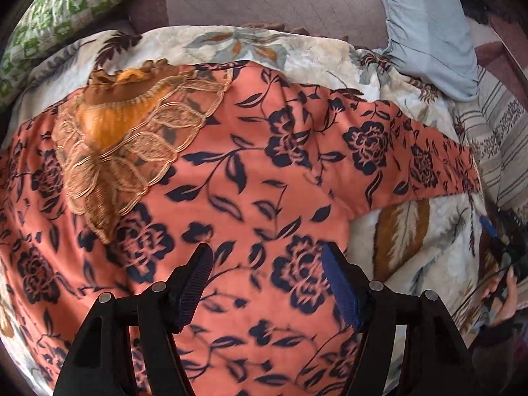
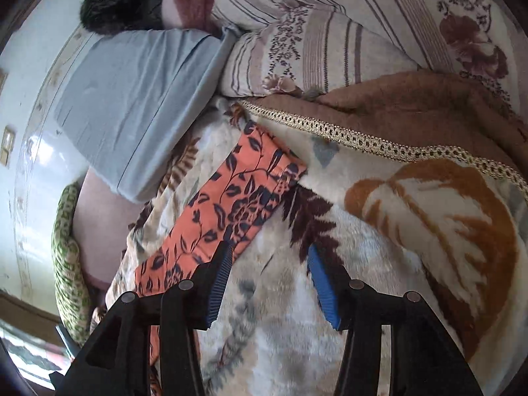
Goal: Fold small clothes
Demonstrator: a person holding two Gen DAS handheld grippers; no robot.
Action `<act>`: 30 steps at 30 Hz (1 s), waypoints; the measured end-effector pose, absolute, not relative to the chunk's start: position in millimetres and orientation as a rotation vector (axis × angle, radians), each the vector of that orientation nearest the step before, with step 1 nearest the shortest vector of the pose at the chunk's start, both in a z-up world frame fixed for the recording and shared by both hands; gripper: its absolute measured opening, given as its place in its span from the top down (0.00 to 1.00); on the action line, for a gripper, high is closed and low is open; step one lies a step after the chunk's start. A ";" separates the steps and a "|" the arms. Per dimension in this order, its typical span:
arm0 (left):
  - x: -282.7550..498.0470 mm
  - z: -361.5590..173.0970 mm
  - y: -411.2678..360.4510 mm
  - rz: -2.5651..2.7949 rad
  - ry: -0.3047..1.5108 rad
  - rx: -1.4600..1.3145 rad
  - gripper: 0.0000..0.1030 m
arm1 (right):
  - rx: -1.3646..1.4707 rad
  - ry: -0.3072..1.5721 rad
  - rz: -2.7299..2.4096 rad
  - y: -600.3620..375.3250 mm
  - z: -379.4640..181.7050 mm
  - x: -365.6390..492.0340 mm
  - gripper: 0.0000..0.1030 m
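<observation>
An orange dress (image 1: 250, 178) with dark flowers lies spread flat on a fluffy blanket (image 1: 412, 231) that has big brown leaves on it. A gold lace patch (image 1: 132, 151) sits on the dress near its neck. One long sleeve (image 2: 237, 198) of the dress reaches out across the blanket toward a blue pillow (image 2: 138, 105). The left gripper (image 1: 267, 260) hangs over the middle of the dress with its fingers wide apart and nothing between them. The right gripper (image 2: 269, 257) hangs over the blanket just beside the sleeve; its fingers are apart too, and only blanket shows between them. Its left fingertip looks like it is at the sleeve's edge, but I cannot tell if it touches. Beside the blanket, past the blue pillow, lies a striped pillow (image 2: 330, 52) with purple flowers. A brown blanket (image 2: 412, 109) with gold trim lies on the fluffy one, next to the striped pillow. A green and white pillow (image 1: 59, 16) sits at the far side of the dress. There is no writing to read. A pale wall (image 2: 29, 132) stands behind the blue pillow.
</observation>
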State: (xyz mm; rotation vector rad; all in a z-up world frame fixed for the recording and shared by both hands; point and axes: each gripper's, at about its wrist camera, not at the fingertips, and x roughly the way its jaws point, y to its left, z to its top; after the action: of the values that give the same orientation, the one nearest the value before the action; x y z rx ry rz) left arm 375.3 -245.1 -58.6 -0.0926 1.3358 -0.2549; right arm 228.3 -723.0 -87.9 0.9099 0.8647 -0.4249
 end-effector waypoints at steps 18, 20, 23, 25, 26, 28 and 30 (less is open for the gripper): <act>474.4 -149.4 -335.6 -0.268 1.448 -0.283 0.81 | 0.900 0.804 -0.419 -743.8 -125.2 270.8 0.94; 474.0 -150.9 -329.0 -0.292 1.483 -0.312 0.83 | 0.868 0.769 -0.409 -737.8 -113.0 268.8 0.95; 469.7 -140.1 -303.6 -0.268 1.441 -0.312 0.83 | 0.811 0.731 -0.346 -719.7 -87.7 270.9 0.95; 466.2 -131.4 -280.7 -0.256 1.428 -0.322 0.79 | 0.762 0.719 -0.284 -698.6 -68.8 276.4 0.95; 464.1 -127.2 -267.2 -0.241 1.422 -0.332 0.78 | 0.740 0.714 -0.242 -684.3 -59.4 280.6 0.95; 459.4 -117.1 -235.6 -0.192 1.404 -0.364 0.71 | 0.694 0.712 -0.159 -649.7 -42.8 290.3 0.95; 452.9 -108.2 -203.2 -0.162 1.392 -0.407 0.68 | 0.650 0.718 -0.060 -605.9 -29.1 302.6 0.94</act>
State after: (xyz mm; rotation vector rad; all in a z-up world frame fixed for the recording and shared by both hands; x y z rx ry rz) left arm 452.9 -203.2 -108.2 -0.4072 1.3922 -0.1617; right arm 302.6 -605.9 -29.1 0.6501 0.7179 -0.0604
